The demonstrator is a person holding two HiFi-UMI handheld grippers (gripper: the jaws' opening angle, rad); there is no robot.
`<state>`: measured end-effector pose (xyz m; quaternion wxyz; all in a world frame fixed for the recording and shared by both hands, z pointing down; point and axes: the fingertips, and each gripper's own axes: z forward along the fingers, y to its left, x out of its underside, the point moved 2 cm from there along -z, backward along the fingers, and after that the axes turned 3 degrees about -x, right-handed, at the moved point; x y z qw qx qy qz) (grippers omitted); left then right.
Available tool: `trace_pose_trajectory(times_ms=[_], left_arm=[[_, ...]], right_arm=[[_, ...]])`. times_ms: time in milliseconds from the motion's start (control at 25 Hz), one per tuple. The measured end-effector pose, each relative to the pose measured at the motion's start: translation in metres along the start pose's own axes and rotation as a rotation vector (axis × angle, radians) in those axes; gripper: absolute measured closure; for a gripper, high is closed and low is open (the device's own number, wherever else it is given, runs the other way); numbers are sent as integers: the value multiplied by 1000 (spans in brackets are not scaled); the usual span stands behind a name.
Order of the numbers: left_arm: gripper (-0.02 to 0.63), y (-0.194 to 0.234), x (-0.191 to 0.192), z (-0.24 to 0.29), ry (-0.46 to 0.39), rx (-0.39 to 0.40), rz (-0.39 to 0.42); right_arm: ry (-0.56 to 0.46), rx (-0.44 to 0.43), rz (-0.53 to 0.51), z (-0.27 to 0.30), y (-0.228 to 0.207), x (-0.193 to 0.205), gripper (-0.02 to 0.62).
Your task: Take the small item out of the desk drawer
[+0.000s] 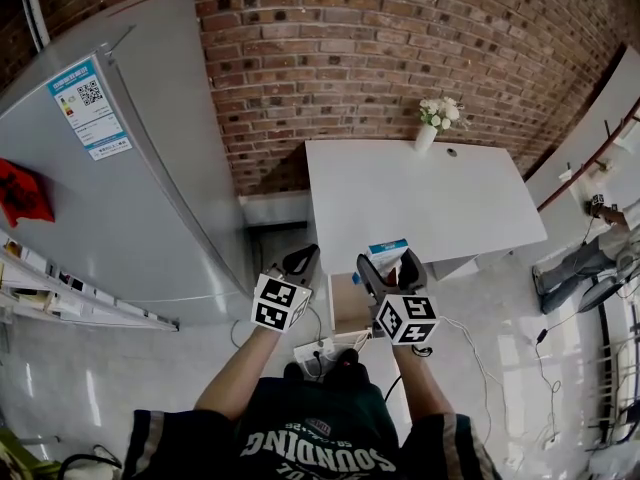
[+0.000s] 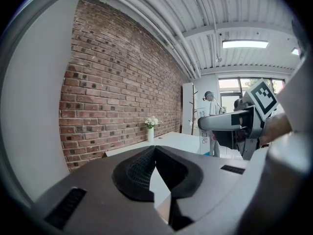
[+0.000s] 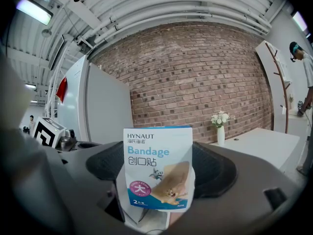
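Brick wall [image 3: 195, 72], vase [image 3: 221, 135] beyond seemingly clamped packet [image 3: 159, 168].

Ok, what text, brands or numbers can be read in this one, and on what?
"HYNAUT": bandage packet, top.
"Bandage": same packet.
"创口贴": same packet.
"大": packet's pink circle.
"SOUNDING", upside down: person's shirt.
Too small or blurred: fridge label, packet's bottom print.

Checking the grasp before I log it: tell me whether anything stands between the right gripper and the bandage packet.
Nothing visible does: the right gripper is shut on the bandage packet, held upright between its jaws, out of the drawer.
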<state>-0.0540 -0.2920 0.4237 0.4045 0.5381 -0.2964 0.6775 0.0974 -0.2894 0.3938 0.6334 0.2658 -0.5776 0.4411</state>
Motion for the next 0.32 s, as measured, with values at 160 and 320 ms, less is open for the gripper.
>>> trace_pose_trajectory(times_ms=[160, 320], left_arm=[[591, -1, 2, -1, 3, 3, 0], [591, -4, 6, -1, 9, 7, 2]], right_arm=[[2, 3, 3, -1, 0, 3, 186], [8, 4, 9, -3, 0, 8, 186]])
